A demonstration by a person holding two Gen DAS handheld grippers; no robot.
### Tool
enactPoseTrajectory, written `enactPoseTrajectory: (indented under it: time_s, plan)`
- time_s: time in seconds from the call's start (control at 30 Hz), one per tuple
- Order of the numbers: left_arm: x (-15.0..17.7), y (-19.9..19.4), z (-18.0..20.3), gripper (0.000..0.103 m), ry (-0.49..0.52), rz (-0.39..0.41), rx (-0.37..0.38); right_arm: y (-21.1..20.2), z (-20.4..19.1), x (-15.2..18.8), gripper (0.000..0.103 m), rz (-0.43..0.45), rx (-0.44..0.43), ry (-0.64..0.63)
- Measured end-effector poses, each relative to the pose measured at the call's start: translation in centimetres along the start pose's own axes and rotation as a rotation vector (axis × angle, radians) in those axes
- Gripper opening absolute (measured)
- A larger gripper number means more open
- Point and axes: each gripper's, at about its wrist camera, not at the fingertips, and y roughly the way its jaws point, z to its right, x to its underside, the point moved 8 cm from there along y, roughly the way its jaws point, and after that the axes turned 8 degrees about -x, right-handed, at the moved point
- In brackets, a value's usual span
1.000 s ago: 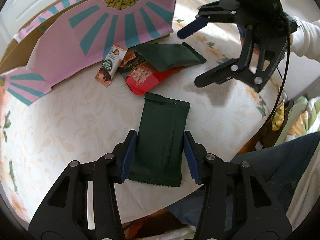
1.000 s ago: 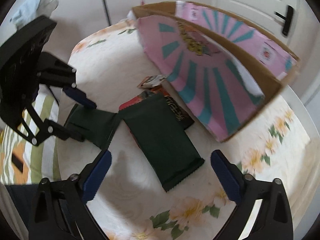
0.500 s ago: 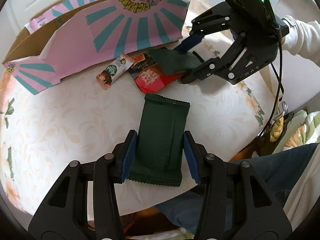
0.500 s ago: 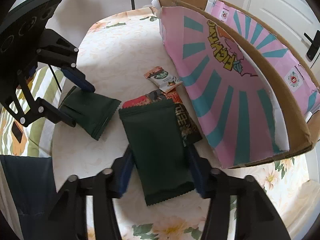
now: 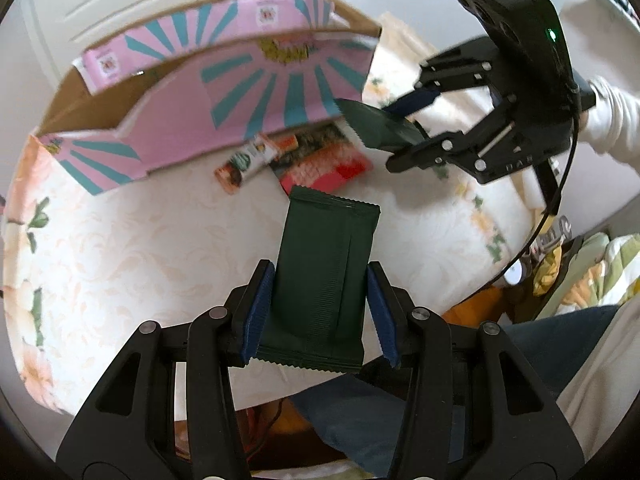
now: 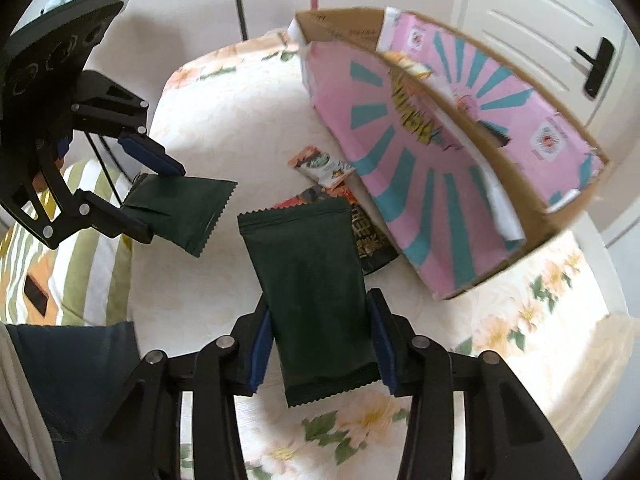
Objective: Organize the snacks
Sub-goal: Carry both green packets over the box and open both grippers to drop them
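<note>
gripping only the lower ends, the left claw [image 5: 318, 314] pinches one dark green packet [image 5: 326, 268] and the right claw [image 6: 320, 342], whose jaws have just been closing, pinches another dark green packet [image 6: 310, 276]. either could likely slip or snag the pink box [image 5: 224, 120] rim ahead. both claws tilt steeply downward above the floral table [image 5: 132, 256], loose snacks [image 5: 320, 160] lying beyond their tips.

The right tool [image 6: 320, 344], wide open a second ago above a dark green packet [image 6: 312, 280], has just been closing and now clamps that packet, lifted off the red packet [image 5: 324, 168] beneath. The left tool [image 5: 320, 312] now holds its own green packet [image 5: 324, 280] higher above the counter [image 5: 132, 240].
</note>
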Motion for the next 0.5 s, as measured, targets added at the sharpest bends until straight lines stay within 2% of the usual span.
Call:
enactPoseTrajectory:
  time_s: [0.3, 0.5]
  plan:
    - [-4.2, -5.0, -3.5, 0.043, -0.085, 0.114, -0.005, -6.3, 0.1, -2.9, 0.041, 0.093, 0.065, 0.122]
    - [-8.7, -6.9, -7.2, 0.043, -0.064, 0.176, -0.037, -9.0, 1.2, -7.1, 0.041, 0.149, 0.139, 0.182]
